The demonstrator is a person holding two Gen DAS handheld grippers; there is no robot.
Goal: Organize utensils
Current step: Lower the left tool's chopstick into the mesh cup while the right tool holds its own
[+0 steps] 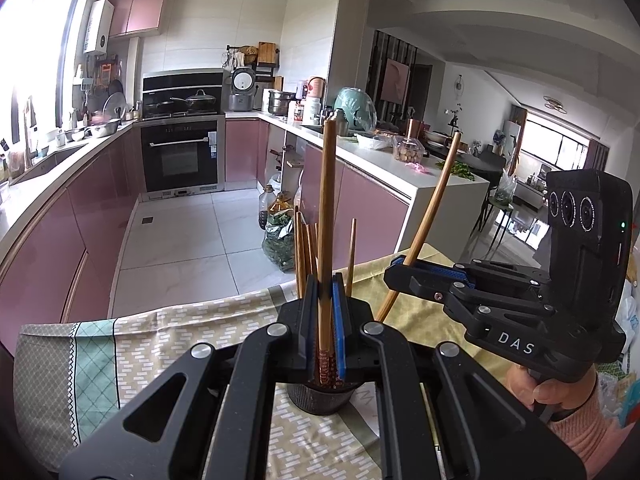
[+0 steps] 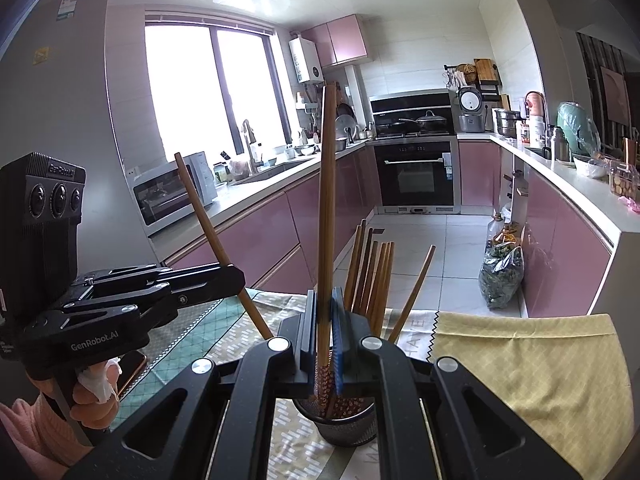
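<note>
A dark mesh utensil cup [image 1: 322,398] stands on the cloth-covered table [image 1: 132,344], also in the right wrist view [image 2: 346,424]. Several wooden chopsticks [image 2: 370,276] stand in it. My left gripper [image 1: 325,284] is shut on one upright chopstick [image 1: 329,200] whose patterned end reaches into the cup. My right gripper [image 2: 324,300] is shut on another upright chopstick [image 2: 326,200] over the cup. Each gripper shows in the other's view, the right [image 1: 400,270] and the left [image 2: 236,276], each clamped on its slanting chopstick.
A patterned yellow and green tablecloth [image 2: 520,360] covers the table. Behind is a kitchen with pink cabinets [image 1: 80,216], an oven [image 1: 180,156], a sink counter [image 2: 264,172] and a bag of greens [image 2: 502,276] on the tiled floor.
</note>
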